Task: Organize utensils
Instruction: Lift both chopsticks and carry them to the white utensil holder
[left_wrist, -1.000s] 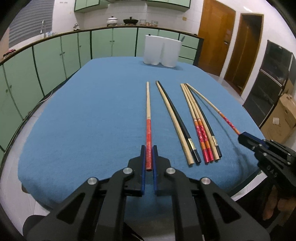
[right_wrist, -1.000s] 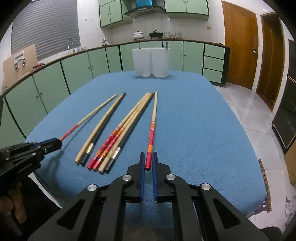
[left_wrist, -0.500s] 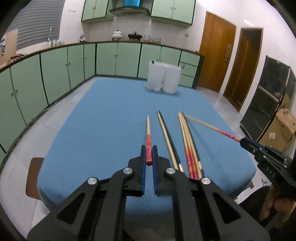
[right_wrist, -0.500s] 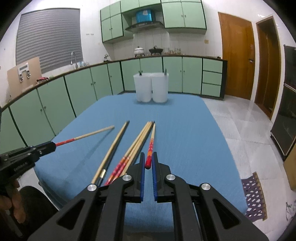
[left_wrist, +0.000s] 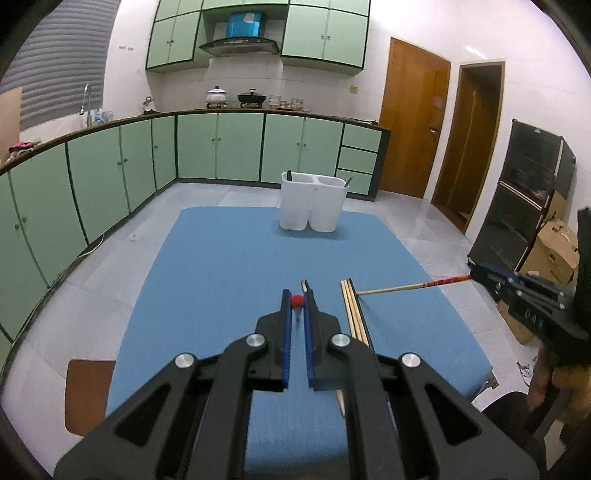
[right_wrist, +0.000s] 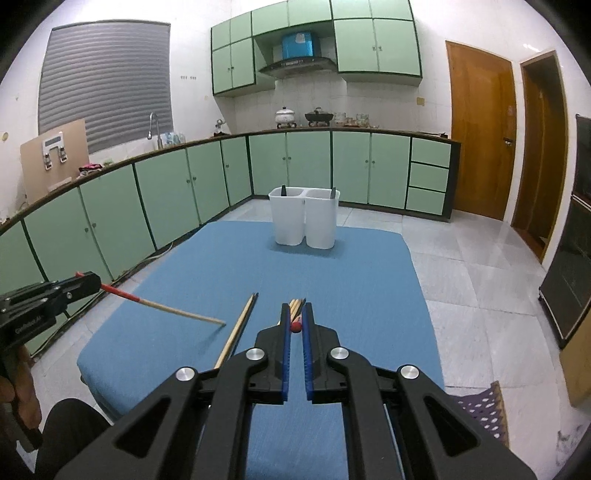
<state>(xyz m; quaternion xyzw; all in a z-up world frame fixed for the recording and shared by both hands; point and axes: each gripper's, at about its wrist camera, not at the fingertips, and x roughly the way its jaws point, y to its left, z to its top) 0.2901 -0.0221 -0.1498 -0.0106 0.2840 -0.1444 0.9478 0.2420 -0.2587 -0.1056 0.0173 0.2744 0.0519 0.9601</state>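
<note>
Left gripper (left_wrist: 297, 302) and right gripper (right_wrist: 296, 325), lettering illegible, each clamp a red-banded wooden chopstick (left_wrist: 410, 286) above the blue table (left_wrist: 229, 258).

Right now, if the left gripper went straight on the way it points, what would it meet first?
Probably the blue tablecloth, on the bare part short of the white holder. The left gripper, shut on a chopstick, tilts down toward it. Depth is unclear, so this is a guess.

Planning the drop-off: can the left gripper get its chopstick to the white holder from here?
Probably yes. The left gripper, shut on a red-ended chopstick, faces bare blue cloth up to the white holder, whose tops are open. The loose chopsticks lie off to the side.
</note>
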